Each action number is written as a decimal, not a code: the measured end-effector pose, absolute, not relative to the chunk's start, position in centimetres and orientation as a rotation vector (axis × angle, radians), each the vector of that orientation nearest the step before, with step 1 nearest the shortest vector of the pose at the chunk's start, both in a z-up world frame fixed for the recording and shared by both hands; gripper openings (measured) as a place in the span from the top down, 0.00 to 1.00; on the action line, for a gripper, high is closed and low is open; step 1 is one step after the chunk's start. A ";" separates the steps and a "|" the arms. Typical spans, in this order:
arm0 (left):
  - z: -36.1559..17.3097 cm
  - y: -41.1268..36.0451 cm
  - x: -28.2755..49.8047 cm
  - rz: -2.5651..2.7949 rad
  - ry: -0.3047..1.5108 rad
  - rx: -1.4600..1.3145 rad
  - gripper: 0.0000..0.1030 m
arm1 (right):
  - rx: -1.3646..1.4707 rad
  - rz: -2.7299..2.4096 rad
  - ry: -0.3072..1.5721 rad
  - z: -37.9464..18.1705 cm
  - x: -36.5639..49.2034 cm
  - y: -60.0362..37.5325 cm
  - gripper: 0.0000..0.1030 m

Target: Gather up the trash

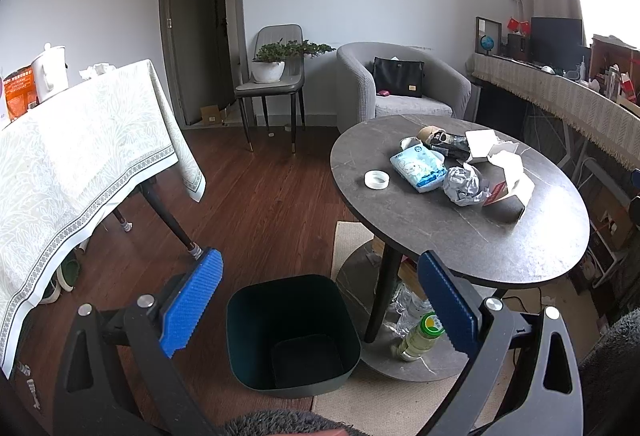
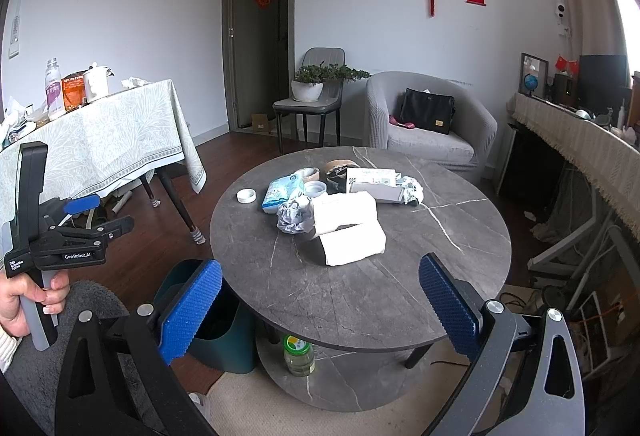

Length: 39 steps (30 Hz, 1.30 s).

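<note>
- Two grippers are up and both empty: the left gripper (image 1: 318, 300) has its blue pads spread wide above the floor, and the right gripper (image 2: 320, 310) is spread just as wide before the table, pinching nothing.
- At the left on the floor, the dark green bin (image 1: 294, 332) stands open-mouthed and looks empty, just beside the round grey table (image 2: 360, 300); a green-capped bottle (image 2: 298, 354) stands on the table's lower shelf.
- On the tabletop, leftmost, lies a small white lid (image 2: 246, 195), apart from the heap.
- Next come the blue tissue pack (image 2: 282, 192) and the crumpled foil wad (image 2: 294, 216), touching each other.
- Rightward sit the white cartons (image 2: 348, 228), with more wrappers and a tape roll behind.
- The step in hand appears to be the very start: nothing collected yet.
- The next move likely calls for the right gripper to reach forward over the table, close on one piece such as the foil wad, then carry it left to the bin.
</note>
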State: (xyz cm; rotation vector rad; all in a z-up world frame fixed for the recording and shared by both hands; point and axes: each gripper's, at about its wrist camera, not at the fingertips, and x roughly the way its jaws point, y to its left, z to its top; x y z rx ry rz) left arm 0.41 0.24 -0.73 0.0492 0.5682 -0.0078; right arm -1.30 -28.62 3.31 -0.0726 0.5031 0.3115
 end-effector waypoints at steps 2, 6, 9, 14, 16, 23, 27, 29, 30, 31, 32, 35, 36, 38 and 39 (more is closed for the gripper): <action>-0.9 0.2 0.5 -0.007 0.567 0.053 0.03 | -0.070 0.312 0.503 3.4 -1.3 -28.7 0.03; -0.3 0.9 0.4 -0.010 0.572 0.048 0.03 | -0.069 0.312 0.503 3.3 -1.4 -28.6 0.03; -0.3 0.6 0.3 -0.007 0.571 0.049 0.03 | -0.071 0.312 0.504 3.4 -1.4 -28.7 0.03; -0.3 0.7 0.4 -0.007 0.571 0.050 0.03 | -0.070 0.312 0.503 3.4 -1.4 -28.7 0.03; -0.3 0.8 0.5 -0.008 0.572 0.050 0.03 | -0.070 0.312 0.504 3.4 -1.4 -28.7 0.03; -0.3 0.5 0.2 -0.007 0.570 0.049 0.03 | -0.071 0.312 0.504 3.4 -1.4 -28.7 0.03; -0.3 0.5 0.2 -0.007 0.571 0.051 0.03 | -0.071 0.312 0.504 3.4 -1.4 -28.7 0.03; -0.3 0.6 0.3 -0.007 0.571 0.052 0.03 | -0.070 0.312 0.504 3.5 -1.4 -28.7 0.03; -0.4 0.6 0.4 -0.007 0.573 0.053 0.03 | -0.070 0.312 0.504 3.5 -1.5 -28.7 0.03; -0.4 0.7 0.4 -0.007 0.574 0.053 0.03 | -0.070 0.312 0.504 3.5 -1.5 -28.7 0.03; -0.2 0.5 0.0 -0.006 0.574 0.051 0.03 | -0.070 0.313 0.504 3.5 -1.5 -28.7 0.03; -0.3 0.5 0.0 -0.007 0.574 0.051 0.03 | -0.070 0.313 0.504 3.1 -1.3 -28.5 0.03; -0.3 0.6 0.0 -0.006 0.575 0.050 0.03 | -0.071 0.314 0.504 2.9 -1.2 -28.4 0.03; -0.6 0.3 0.3 -0.003 0.575 0.051 0.03 | -0.072 0.314 0.505 2.9 -1.1 -28.4 0.03; -0.6 0.3 0.3 -0.003 0.575 0.050 0.03 | -0.073 0.313 0.506 2.9 -1.1 -28.5 0.03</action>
